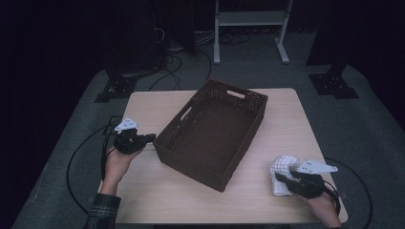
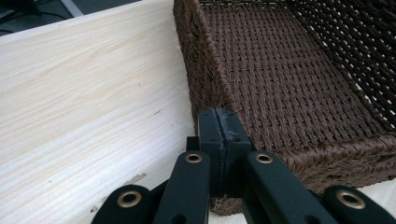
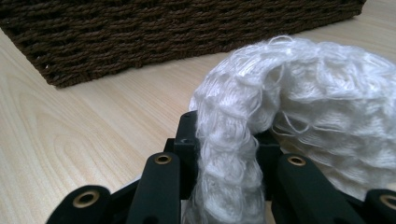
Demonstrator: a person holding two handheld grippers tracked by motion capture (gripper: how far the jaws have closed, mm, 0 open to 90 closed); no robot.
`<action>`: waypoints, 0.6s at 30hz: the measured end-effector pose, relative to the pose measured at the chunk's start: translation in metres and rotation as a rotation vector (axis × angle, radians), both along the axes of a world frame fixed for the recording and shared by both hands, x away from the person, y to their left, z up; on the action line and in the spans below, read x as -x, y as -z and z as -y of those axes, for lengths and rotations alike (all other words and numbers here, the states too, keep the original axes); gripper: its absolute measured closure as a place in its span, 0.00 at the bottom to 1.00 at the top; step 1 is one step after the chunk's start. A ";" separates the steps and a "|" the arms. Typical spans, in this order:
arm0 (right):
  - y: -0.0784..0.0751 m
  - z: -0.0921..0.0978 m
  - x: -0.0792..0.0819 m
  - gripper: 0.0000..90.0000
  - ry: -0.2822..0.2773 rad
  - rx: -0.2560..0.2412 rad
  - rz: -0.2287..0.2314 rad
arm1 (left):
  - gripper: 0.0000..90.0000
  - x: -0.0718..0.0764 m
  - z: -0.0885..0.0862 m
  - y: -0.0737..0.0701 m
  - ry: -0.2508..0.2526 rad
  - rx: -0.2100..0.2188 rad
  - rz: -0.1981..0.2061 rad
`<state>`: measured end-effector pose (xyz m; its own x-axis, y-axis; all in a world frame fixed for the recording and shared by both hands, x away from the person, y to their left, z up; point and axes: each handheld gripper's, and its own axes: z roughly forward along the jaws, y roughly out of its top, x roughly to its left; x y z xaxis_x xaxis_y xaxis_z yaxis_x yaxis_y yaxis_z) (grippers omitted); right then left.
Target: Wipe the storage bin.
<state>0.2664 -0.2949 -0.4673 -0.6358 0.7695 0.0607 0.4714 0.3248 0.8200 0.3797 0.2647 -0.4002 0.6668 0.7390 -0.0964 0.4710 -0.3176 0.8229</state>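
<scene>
- We see the cloth (image 3: 299, 121) only partly, bunched at the table's (image 1: 191, 195) right front.
- Our right gripper (image 3: 227, 140) grasps it.
- Our left gripper (image 2: 219, 135) is clenched, touching the basket (image 2: 289, 84), which holds nothing.

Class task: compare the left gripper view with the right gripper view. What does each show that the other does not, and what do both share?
The left gripper view alone shows the inside of the brown woven basket and the left tongs, jaws pressed together at the basket's near corner rim. The right gripper view alone shows the white knitted cloth and the right tongs, clamped on a fold of it, with the basket's outer wall beyond. Both share the basket and the light wooden table.
</scene>
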 end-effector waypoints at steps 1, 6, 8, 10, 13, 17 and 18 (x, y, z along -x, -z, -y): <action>0.000 0.001 0.000 0.78 -0.001 0.001 0.004 | 1.00 0.001 0.000 0.000 0.004 0.004 -0.002; 0.000 0.003 0.000 0.78 0.014 0.000 0.000 | 1.00 0.010 0.004 0.001 0.035 0.015 -0.012; 0.000 0.004 0.000 0.78 0.019 0.000 -0.001 | 1.00 0.014 0.007 0.002 0.054 0.026 -0.020; 0.000 0.006 -0.001 0.78 0.024 0.004 0.001 | 1.00 0.019 0.010 0.002 0.069 0.027 -0.022; 0.000 0.007 -0.001 0.78 0.033 0.013 0.007 | 1.00 0.026 0.016 0.003 0.093 0.026 -0.024; 0.000 0.010 0.000 0.78 0.043 0.015 0.006 | 1.00 0.034 0.027 0.005 0.138 0.037 -0.030; -0.001 0.011 0.000 0.78 0.043 0.016 0.009 | 1.00 0.036 0.031 0.006 0.151 0.046 -0.034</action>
